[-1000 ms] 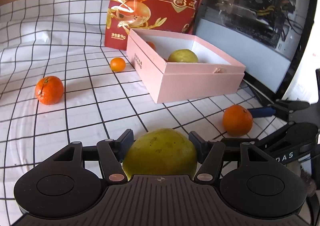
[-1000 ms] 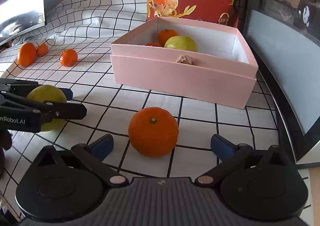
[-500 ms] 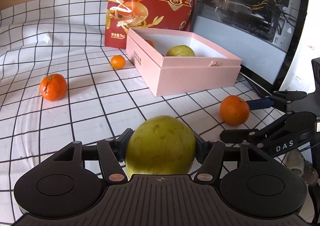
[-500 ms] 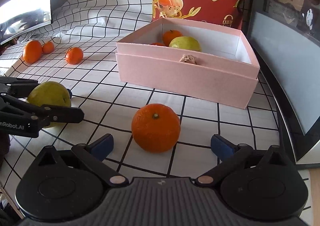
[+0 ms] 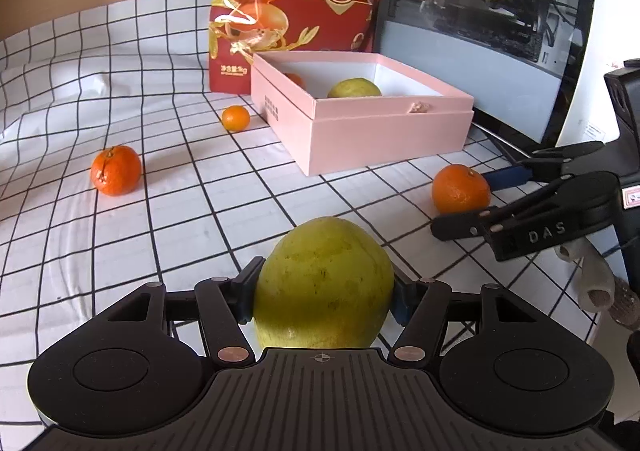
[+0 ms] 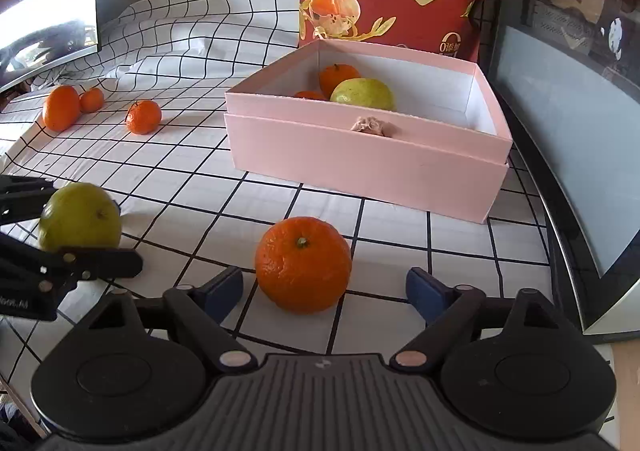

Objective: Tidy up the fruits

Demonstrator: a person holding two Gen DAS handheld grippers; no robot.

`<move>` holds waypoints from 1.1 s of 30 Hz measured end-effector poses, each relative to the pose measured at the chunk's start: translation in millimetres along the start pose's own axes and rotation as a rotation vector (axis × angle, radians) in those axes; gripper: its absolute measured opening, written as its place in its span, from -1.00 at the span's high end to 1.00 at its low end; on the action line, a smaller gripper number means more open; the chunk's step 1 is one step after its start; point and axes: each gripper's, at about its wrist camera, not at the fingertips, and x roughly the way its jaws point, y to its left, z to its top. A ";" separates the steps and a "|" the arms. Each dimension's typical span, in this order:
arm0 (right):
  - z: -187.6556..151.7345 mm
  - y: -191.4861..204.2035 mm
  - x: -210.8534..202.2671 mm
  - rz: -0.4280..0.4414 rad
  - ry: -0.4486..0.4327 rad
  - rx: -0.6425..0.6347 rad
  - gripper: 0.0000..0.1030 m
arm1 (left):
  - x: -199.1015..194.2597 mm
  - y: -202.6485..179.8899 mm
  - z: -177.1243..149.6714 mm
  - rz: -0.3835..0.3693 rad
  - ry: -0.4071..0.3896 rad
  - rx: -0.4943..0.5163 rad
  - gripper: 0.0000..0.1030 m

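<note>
My left gripper (image 5: pixel 325 301) is shut on a yellow-green pear-like fruit (image 5: pixel 324 283), held above the checked cloth; the fruit also shows in the right wrist view (image 6: pixel 80 217). My right gripper (image 6: pixel 325 285) is open, its blue pads on either side of a large orange (image 6: pixel 303 263) that rests on the cloth; the orange also shows in the left wrist view (image 5: pixel 460 189). The pink box (image 6: pixel 360 167) ahead holds a green fruit (image 6: pixel 362 93) and two oranges (image 6: pixel 338 75).
Loose oranges lie on the cloth to the left (image 5: pixel 116 170) (image 5: pixel 235 118) (image 6: pixel 61 107) (image 6: pixel 143 116). A red snack bag (image 5: pixel 296 3) stands behind the box. A glass-sided computer case (image 5: pixel 480 19) stands to the right.
My left gripper has lifted the green fruit higher off the cloth. My right gripper has edged closer around the large orange, still open.
</note>
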 end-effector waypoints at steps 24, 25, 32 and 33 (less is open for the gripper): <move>49.4 -10.4 -23.6 -0.013 -0.059 0.033 0.09 | 18.8 -1.2 71.6 -0.124 -0.138 -0.090 -0.28; 62.1 -11.9 -33.5 -0.024 -0.088 0.030 0.09 | 23.9 -5.9 84.9 -0.123 -0.152 -0.082 -0.28; 164.8 -30.2 -90.3 -0.182 -0.272 -0.014 0.09 | 110.0 -45.8 163.9 -0.131 -0.068 -0.069 -0.28; 176.6 -35.1 -90.6 -0.208 -0.274 -0.013 0.09 | 126.9 -51.3 169.9 -0.128 -0.035 -0.076 -0.29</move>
